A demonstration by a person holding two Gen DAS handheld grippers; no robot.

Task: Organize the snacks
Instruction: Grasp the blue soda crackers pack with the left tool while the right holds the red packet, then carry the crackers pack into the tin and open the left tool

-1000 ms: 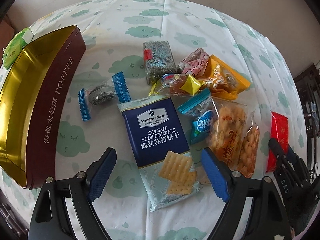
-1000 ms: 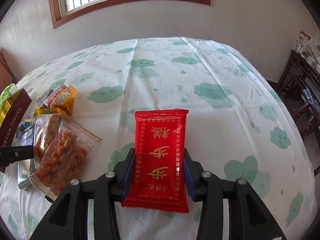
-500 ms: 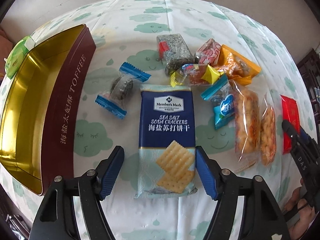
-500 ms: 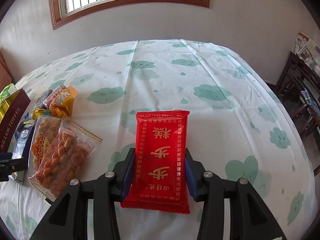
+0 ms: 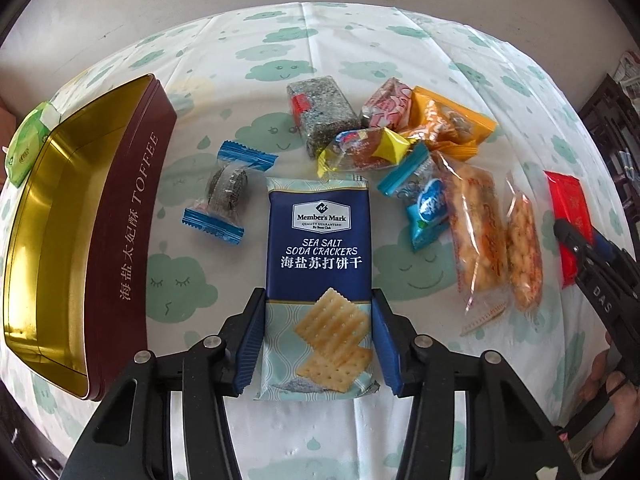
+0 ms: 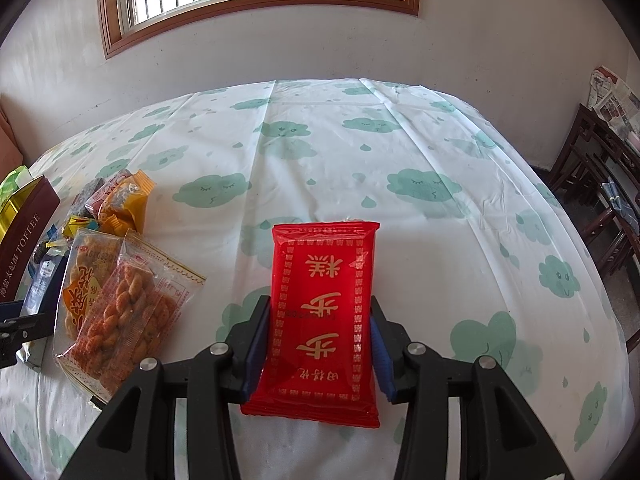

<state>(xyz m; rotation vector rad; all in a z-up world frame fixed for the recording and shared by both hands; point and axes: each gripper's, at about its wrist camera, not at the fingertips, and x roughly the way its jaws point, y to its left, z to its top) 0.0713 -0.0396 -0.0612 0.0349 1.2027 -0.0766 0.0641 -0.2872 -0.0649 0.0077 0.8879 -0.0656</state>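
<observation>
lying lengthwise between fingers (image 5: 382, 344), cracker packet (image 5: 318, 268)

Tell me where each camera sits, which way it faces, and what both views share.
Left wrist: on the left claw, looking steeply down at the cracker packet between its pads, which have just been closing; tin on the left, a hand at the right edge.
Right wrist: on the right claw, tilted down across the table, gripping the red packet.
Shared: tin, snack pile, red packet.

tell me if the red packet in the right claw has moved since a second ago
No. The red packet sits between the right claw's pads at the same spot against the cloud print on the tablecloth.
</observation>
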